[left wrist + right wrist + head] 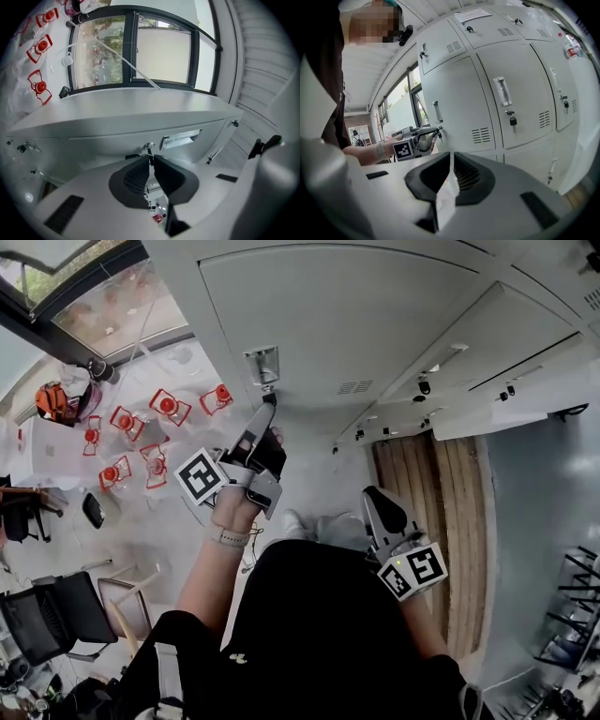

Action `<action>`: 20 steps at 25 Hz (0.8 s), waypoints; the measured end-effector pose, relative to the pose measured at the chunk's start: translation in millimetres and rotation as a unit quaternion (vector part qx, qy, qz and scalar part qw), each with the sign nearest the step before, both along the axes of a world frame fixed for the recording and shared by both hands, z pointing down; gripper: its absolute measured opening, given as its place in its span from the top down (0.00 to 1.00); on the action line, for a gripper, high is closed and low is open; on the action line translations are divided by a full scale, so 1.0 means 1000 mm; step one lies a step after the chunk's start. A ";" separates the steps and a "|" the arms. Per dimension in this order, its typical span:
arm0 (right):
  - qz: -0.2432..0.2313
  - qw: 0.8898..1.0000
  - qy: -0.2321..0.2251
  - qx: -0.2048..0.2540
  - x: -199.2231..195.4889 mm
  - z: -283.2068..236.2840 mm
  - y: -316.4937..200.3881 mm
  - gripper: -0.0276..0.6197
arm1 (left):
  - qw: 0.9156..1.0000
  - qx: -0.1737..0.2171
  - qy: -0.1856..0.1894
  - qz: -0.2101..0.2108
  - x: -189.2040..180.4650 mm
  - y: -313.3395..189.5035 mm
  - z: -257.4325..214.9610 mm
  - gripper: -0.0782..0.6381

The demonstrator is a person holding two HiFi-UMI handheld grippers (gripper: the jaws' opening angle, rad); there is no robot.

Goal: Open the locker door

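The grey locker door (375, 315) fills the top of the head view, with a recessed metal handle (262, 365) and a lock just below it. My left gripper (270, 401) reaches up to that lock. In the left gripper view its jaws (151, 157) stand nearly together, with a thin dark key (149, 152) pinched between the tips, just under the lock (149, 146) and beside the handle (180, 139). The right gripper view shows the same hold (436, 131) on the door (459, 103). My right gripper (370, 493) hangs low with its jaws (452, 154) together and nothing between them.
More locker doors stand to the right; one has its own handle (502, 91) and a hanging key (513, 120). A window (103, 296) and several red-and-white markers (169, 407) lie to the left. A wooden floor strip (441, 493) runs at the right, and a chair (56, 615) stands at lower left.
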State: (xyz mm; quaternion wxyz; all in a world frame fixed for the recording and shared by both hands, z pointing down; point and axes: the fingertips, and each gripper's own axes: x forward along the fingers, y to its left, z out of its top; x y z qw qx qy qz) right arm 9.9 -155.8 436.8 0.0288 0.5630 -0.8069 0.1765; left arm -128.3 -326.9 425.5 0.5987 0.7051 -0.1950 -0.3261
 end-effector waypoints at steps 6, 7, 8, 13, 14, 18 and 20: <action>0.012 1.000 0.001 0.005 0.010 -0.001 0.016 0.89 | 1.000 -0.005 0.006 -0.002 0.003 0.015 0.000 0.83; 0.010 1.000 0.005 0.007 0.012 -0.001 0.019 0.89 | 1.000 -0.007 0.008 -0.003 0.004 0.019 0.000 0.83; 0.008 1.000 0.009 0.008 0.013 -0.001 0.023 0.89 | 1.000 -0.008 0.009 -0.004 0.005 0.024 0.000 0.83; 0.002 1.000 0.010 0.012 0.033 -0.002 0.049 0.89 | 1.000 -0.008 0.006 -0.010 0.017 0.057 0.000 0.83; 0.003 1.000 0.006 0.011 0.039 -0.002 0.055 0.89 | 1.000 -0.009 0.005 -0.012 0.021 0.065 0.000 0.83; 0.001 1.000 -0.008 0.008 0.057 -0.001 0.084 0.89 | 1.000 -0.011 -0.002 -0.007 0.042 0.100 0.000 0.83; 0.005 1.000 -0.016 0.009 0.067 -0.002 0.100 0.89 | 1.000 -0.012 -0.005 0.000 0.053 0.118 0.001 0.83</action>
